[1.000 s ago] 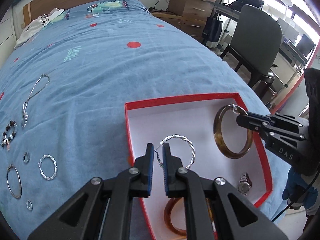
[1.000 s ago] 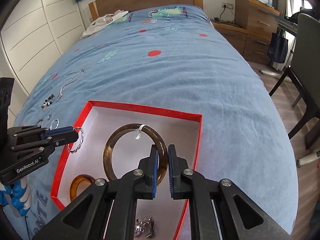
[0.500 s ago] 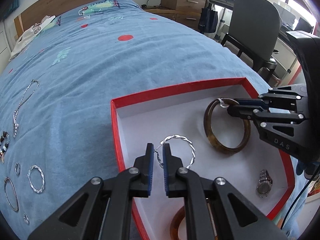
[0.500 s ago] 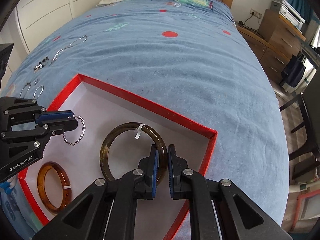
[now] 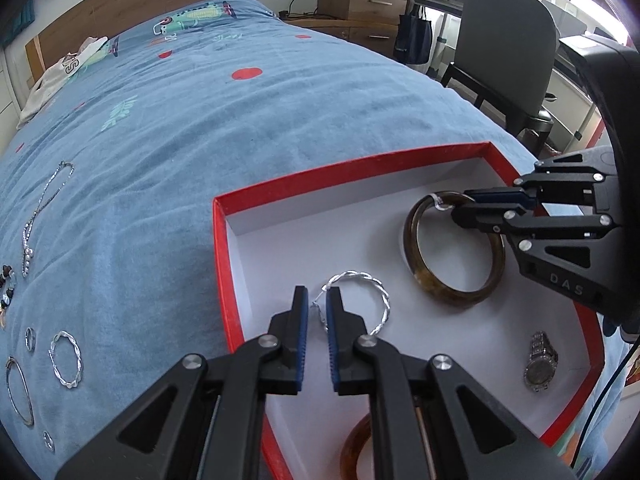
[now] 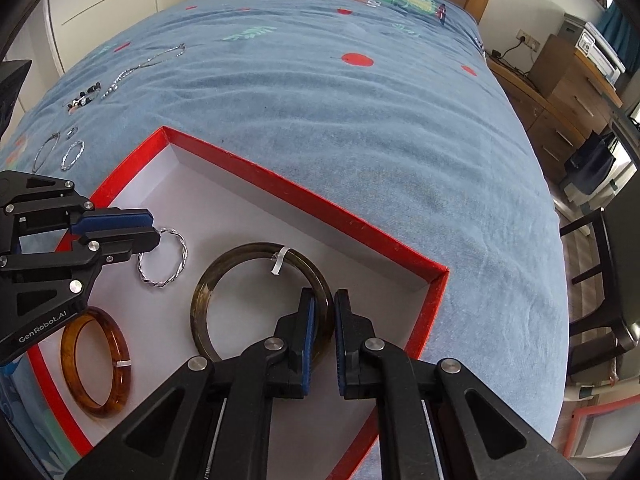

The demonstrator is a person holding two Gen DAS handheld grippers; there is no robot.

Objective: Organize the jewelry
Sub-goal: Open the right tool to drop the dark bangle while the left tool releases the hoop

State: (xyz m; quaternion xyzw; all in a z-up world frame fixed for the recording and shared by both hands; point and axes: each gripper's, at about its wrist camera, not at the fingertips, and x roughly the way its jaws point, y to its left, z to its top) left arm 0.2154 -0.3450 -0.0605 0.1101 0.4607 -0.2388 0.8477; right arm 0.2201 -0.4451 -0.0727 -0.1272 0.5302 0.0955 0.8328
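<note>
Lying between right fingers (image 6: 308,320): dark bangle (image 6: 208,292), inside red box (image 6: 304,196).

Matt black plastic on the left tongs (image 5: 317,308), ribbed blue pads, bright metal screw heads. Same build on the right tongs (image 6: 325,312). Twisted silver bracelet (image 5: 370,300): shiny metal, rope-textured. Dark bangle (image 6: 224,288): glossy, translucent olive-brown, perhaps resin or glass. Amber bangle (image 6: 116,348) at 8 o'clock: polished, see-through. Watch (image 5: 540,364): sparkling, faceted metal. Box (image 5: 220,264): red card walls, smooth matt white floor. Bedspread (image 6: 360,128): soft blue cloth, nubbly, wrinkled. Headboard (image 5: 140,4): matt wood grain.
</note>
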